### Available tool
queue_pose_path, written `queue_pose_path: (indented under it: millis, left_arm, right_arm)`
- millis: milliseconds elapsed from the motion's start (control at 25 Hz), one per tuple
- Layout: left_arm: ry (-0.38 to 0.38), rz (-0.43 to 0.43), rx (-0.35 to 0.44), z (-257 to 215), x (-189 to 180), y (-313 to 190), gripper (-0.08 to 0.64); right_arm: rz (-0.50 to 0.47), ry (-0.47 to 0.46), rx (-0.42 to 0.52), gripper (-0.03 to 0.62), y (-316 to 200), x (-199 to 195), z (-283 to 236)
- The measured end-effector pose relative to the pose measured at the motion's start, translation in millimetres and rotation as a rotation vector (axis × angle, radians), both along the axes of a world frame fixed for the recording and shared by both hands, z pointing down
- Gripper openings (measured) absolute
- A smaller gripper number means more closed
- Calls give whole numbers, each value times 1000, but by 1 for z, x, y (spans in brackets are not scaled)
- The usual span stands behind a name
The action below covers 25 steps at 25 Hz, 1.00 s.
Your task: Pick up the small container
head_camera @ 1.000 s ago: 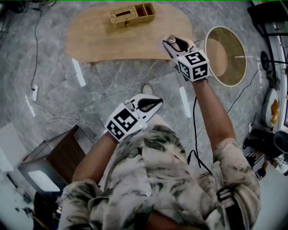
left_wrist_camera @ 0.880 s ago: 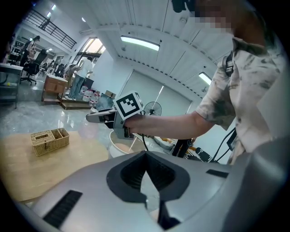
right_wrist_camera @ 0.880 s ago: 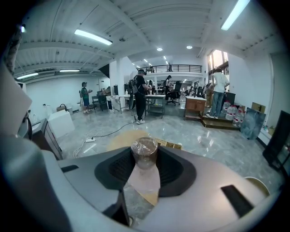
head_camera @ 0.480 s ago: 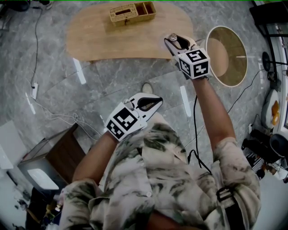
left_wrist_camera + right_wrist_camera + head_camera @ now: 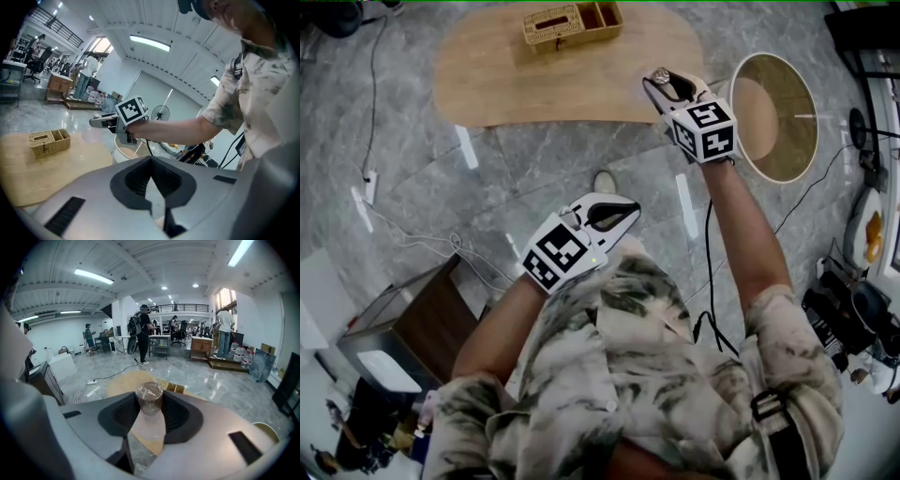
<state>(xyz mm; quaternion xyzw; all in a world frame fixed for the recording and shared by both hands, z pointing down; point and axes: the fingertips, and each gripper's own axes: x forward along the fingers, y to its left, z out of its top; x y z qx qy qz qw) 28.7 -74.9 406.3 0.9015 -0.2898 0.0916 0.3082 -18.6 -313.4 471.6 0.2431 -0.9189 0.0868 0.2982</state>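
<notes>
While the right tool (image 5: 666, 86) clamps the small container (image 5: 149, 398), the left tool (image 5: 150, 161) sits closed and empty.

left gripper (image 5: 626, 212): jaws together, held near chest | right gripper (image 5: 656, 82): arm outstretched, jaws clamping container (image 5: 149, 398)
</notes>
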Motion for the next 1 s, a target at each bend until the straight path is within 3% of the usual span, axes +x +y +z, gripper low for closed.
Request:
queue_pose_path:
  millis: [520, 1000]
  left_arm:
    - [-17, -49, -49, 24, -9, -45, 21]
    - [-15, -103, -84, 43, -11, -80, 21]
  right_arm:
    - [-13, 17, -39, 160, -46, -3, 49]
    - [-57, 33, -19, 160, -81, -13, 83]
